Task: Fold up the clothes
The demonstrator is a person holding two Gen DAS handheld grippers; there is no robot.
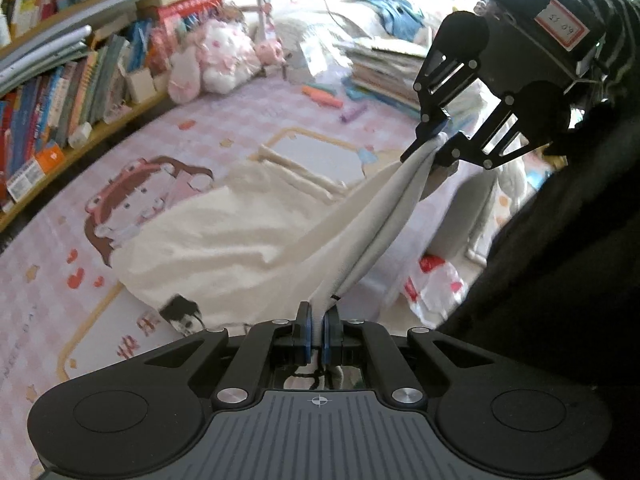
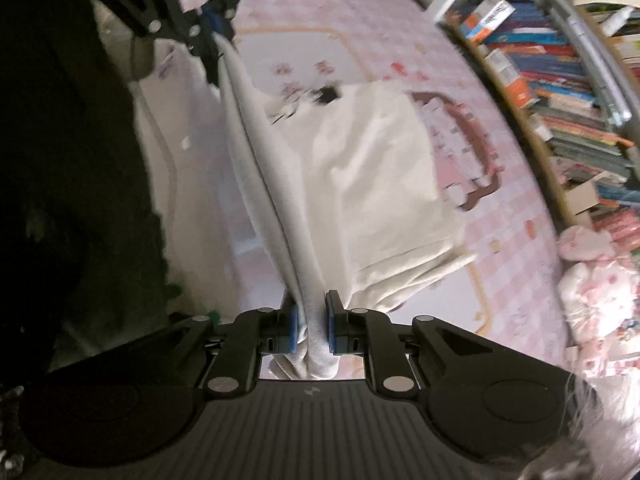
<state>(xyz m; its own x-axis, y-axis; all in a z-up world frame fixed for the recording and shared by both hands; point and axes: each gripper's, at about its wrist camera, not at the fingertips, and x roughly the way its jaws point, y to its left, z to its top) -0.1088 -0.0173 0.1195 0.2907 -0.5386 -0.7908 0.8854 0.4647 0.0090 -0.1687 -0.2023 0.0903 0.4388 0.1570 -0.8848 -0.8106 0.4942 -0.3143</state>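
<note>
The left gripper is clamped on one end of a cream-white garment, its blue pads pressed tight against a bunched grey-white band of the cloth. The right gripper pinches the other end of that same band, so the fabric runs taut in the air between the two. The rest of the garment trails down and lies spread on a pink checked bed sheet, near its middle, partly covering a printed cartoon car. A small black print shows on the cloth near the left gripper, too blurred to read.

Red characters are printed on the sheet by its near edge, not legible. The right gripper's body carries a white sticker with handwritten marks I cannot make out. Along the far edge of the bed stand shelves of books, with pink plush toys beside them. A stack of books sits toward the far corner.
</note>
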